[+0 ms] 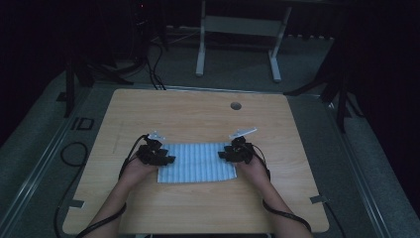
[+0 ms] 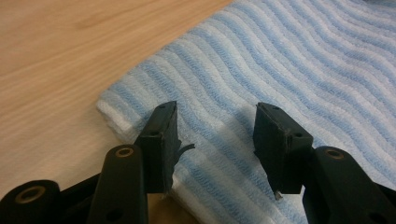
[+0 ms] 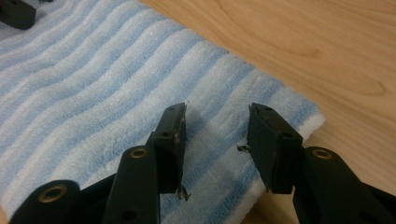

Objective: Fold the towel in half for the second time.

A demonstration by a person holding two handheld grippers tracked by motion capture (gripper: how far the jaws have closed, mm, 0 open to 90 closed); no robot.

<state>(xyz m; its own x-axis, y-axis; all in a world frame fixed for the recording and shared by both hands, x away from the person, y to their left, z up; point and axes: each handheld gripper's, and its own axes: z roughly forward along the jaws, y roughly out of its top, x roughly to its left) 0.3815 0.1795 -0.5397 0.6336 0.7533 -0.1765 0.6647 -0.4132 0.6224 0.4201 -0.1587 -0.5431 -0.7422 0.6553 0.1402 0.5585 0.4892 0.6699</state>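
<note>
A folded towel [image 1: 198, 166] with light blue and white stripes lies flat in the middle of the wooden table [image 1: 198, 119]. My left gripper [image 1: 167, 159] rests at the towel's left edge and my right gripper [image 1: 223, 154] at its right edge, each held in a hand. In the left gripper view the left gripper [image 2: 217, 112] stands open just over the towel [image 2: 289, 60] near a corner, with nothing pinched. In the right gripper view the right gripper [image 3: 217, 112] is likewise open above the towel [image 3: 93, 88] beside its edge. The left gripper's tip [image 3: 16, 13] shows far off.
A round cable hole [image 1: 236, 105] sits near the table's far edge. Bare wood surrounds the towel on all sides. Beyond the table stand a white desk frame [image 1: 237, 29] and dark stands, and cables [image 1: 74, 153] lie on the floor to the left.
</note>
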